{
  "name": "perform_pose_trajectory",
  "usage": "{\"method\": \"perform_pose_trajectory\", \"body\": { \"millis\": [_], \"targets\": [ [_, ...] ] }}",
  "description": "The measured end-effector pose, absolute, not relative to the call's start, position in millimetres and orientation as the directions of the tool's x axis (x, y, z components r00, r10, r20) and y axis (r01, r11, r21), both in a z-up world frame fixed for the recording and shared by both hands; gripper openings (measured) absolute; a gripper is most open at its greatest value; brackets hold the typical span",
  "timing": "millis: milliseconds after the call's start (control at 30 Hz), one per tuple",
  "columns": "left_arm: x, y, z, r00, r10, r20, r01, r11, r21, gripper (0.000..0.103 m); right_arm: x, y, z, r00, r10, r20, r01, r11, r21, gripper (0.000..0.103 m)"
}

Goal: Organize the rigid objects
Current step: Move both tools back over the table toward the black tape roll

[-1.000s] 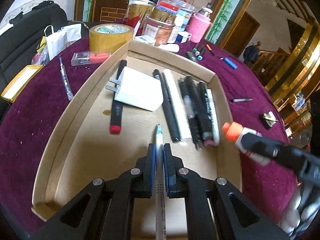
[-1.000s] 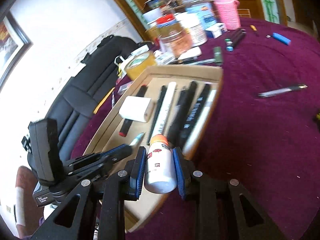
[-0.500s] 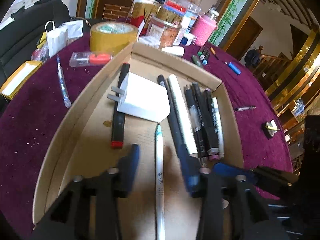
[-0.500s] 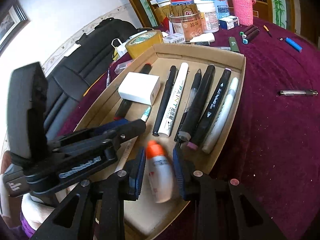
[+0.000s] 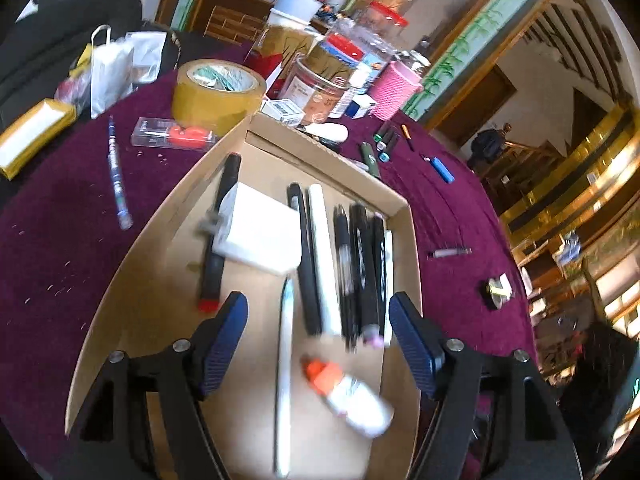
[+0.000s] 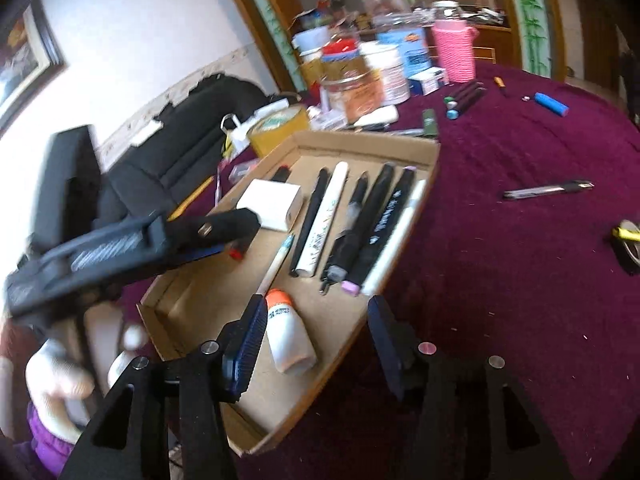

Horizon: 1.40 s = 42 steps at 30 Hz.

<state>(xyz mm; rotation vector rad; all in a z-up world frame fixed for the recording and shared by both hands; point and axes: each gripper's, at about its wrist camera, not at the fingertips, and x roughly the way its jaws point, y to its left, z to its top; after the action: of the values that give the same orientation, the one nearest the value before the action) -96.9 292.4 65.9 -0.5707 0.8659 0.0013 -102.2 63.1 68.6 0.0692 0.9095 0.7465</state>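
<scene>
A shallow cardboard tray (image 5: 132,264) lies on the purple cloth. In it are a white charger (image 5: 260,236), a red-tipped black marker (image 5: 218,232) and a row of several markers (image 5: 360,264). A slim white pen (image 5: 285,360) lies loose on the tray floor under my left gripper (image 5: 318,304); its jaws are opening, wide apart, touching nothing. A white bottle with an orange cap (image 6: 288,336) lies on its side in the tray's near corner. My right gripper (image 6: 317,306) hovers over it, jaws opening, pads off the bottle. The bottle (image 5: 352,398) also shows in the left wrist view.
Behind the tray stand a tape roll (image 5: 216,88), jars and a pink cup (image 5: 394,88). Loose on the cloth are a blue pen (image 5: 118,184), a clear box (image 5: 176,136), a pen (image 6: 548,190) and a blue lighter (image 6: 552,104). A gloved hand (image 6: 60,376) holds the left gripper.
Both grippers opened. The left one let go of the white pen and drew back a little; the right one set the orange-capped bottle down in the tray and released it.
</scene>
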Motion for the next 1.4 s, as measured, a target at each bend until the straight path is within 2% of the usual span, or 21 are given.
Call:
{"method": "perform_pose_trajectory", "body": {
  "millis": [100, 233, 433, 533, 667, 767, 900, 1000, 1167, 1400],
  "targets": [
    [-69, 296, 62, 0.639, -0.116, -0.760, -0.310, 0.866, -0.392, 0.074, -100, 45, 74, 0.407, 0.622, -0.669, -0.523, 0.759, 0.387, 0.058],
    [-34, 292, 45, 0.576, -0.191, -0.795, -0.319, 0.843, -0.434, 0.074, -97, 25, 78, 0.434, 0.620, -0.653, -0.486, 0.772, 0.410, 0.060],
    [-60, 274, 76, 0.657, -0.158, -0.738, -0.258, 0.872, -0.416, 0.075, -92, 7, 77, 0.470, 0.601, -0.646, -0.440, 0.795, 0.418, 0.062],
    [-86, 265, 94, 0.697, -0.095, -0.711, -0.234, 0.906, -0.352, 0.078, -92, 4, 74, 0.493, 0.573, -0.655, -0.425, 0.815, 0.394, 0.066],
    [-123, 254, 114, 0.768, 0.053, -0.638, -0.253, 0.940, -0.227, 0.083, -94, 2, 72, 0.531, 0.522, -0.668, -0.412, 0.847, 0.335, 0.070],
    [-156, 243, 129, 0.816, 0.217, -0.535, -0.335, 0.933, -0.133, 0.092, -102, 2, 75, 0.585, 0.466, -0.664, -0.406, 0.877, 0.257, 0.074],
    [-188, 229, 144, 0.859, 0.324, -0.396, -0.379, 0.923, -0.068, 0.102, -114, 2, 82, 0.685, 0.366, -0.630, -0.374, 0.919, 0.126, 0.083],
    [-197, 218, 150, 0.872, 0.326, -0.365, -0.365, 0.930, -0.041, 0.103, -120, 0, 87, 0.733, 0.310, -0.606, -0.344, 0.937, 0.063, 0.086],
    [-193, 208, 146, 0.864, 0.300, -0.404, -0.338, 0.941, -0.024, 0.103, -122, -7, 90, 0.773, 0.238, -0.588, -0.291, 0.957, 0.006, 0.089],
    [-192, 195, 139, 0.855, 0.265, -0.446, -0.305, 0.952, -0.018, 0.103, -118, -18, 87, 0.777, 0.200, -0.597, -0.252, 0.968, -0.004, 0.089]
  ]
}}
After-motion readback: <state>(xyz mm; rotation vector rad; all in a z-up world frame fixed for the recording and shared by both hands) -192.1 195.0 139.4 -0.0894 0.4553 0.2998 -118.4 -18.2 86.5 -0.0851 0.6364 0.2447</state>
